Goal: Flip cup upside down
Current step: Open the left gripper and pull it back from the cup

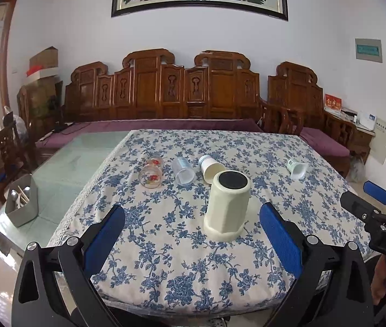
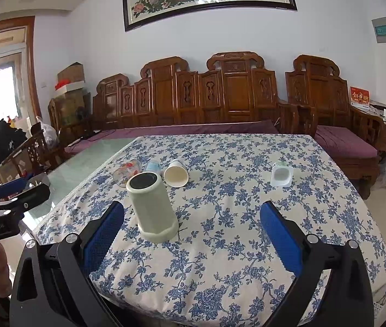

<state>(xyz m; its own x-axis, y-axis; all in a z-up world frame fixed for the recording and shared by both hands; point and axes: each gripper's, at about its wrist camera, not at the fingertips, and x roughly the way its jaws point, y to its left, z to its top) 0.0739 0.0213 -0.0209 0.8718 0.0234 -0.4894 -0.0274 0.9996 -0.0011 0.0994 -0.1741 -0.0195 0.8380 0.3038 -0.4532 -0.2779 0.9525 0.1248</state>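
A pale cream cup stands upside down on the floral tablecloth, its dark base facing up; it also shows in the right wrist view. My left gripper is open and empty, the cup just beyond its fingers, nearer the right one. My right gripper is open and empty, the cup just ahead of its left finger. Further back lie several cups on their sides: a flowered glass, a clear plastic cup, a paper cup and a small white cup.
The floral cloth covers the right part of a glass-topped table. A grey holder with utensils stands at the table's left edge. A carved wooden bench stands behind the table.
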